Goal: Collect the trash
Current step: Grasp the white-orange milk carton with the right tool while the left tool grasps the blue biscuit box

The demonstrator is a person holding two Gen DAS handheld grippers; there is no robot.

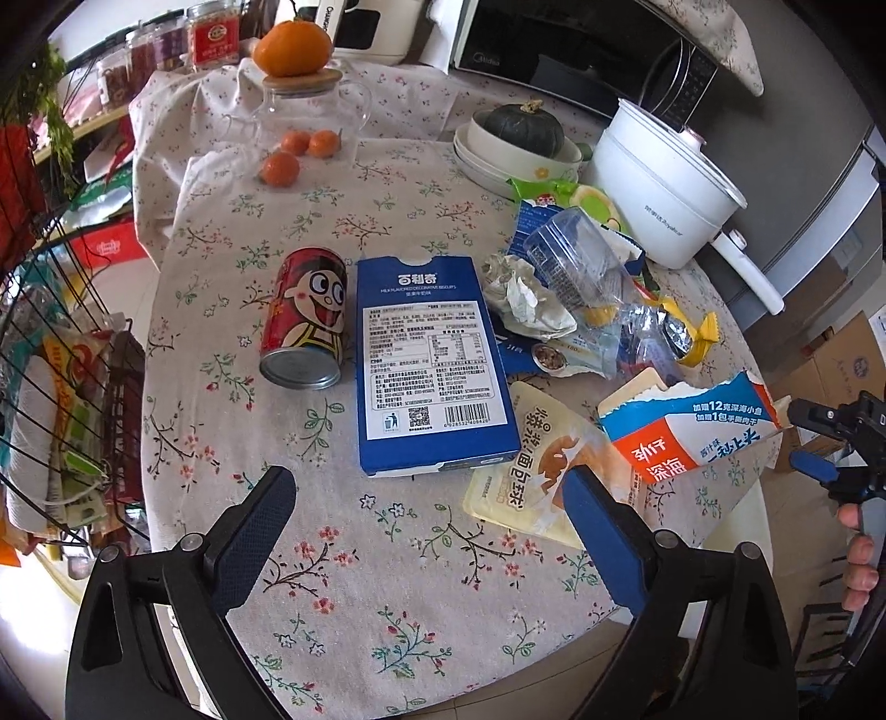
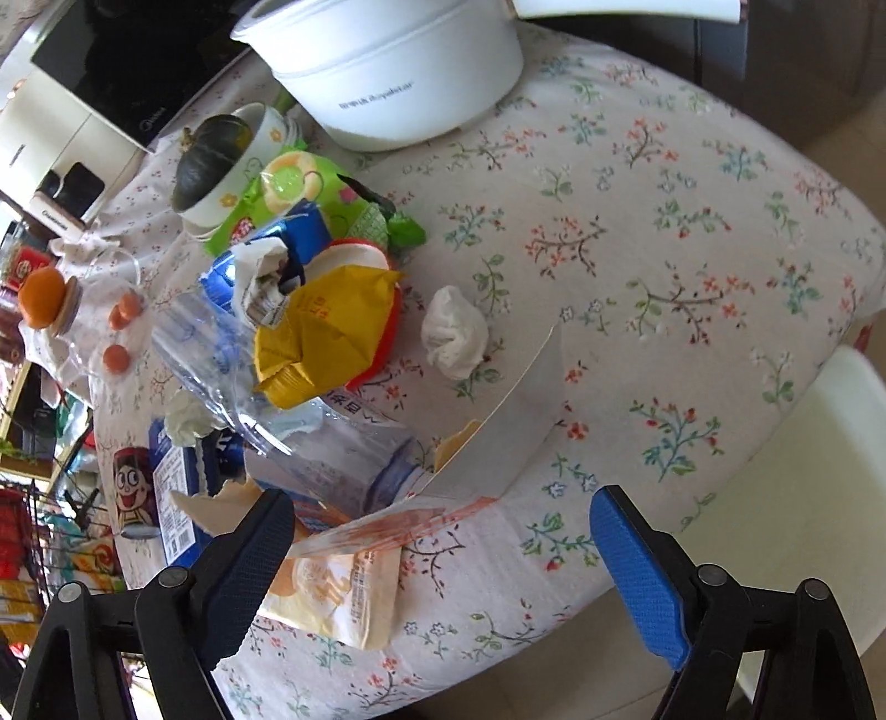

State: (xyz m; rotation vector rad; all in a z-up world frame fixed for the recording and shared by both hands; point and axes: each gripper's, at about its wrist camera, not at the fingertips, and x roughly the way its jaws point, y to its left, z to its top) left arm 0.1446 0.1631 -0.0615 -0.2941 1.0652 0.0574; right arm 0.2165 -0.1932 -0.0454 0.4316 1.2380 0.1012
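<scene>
Trash lies on a floral tablecloth. In the left wrist view a red cartoon can lies on its side beside a blue biscuit box; crumpled paper, a clear plastic bottle, a cream bread-ball bag and a torn blue-and-white carton lie to the right. My left gripper stands open just before the box, holding nothing. My right gripper is open too, its left finger over the cream bag, near the torn carton, a yellow wrapper and a white tissue.
A white electric pot, a bowl with a dark squash, a glass jar with oranges and a microwave stand at the back. A wire basket full of packets hangs off the table's left. A white chair sits beyond the right edge.
</scene>
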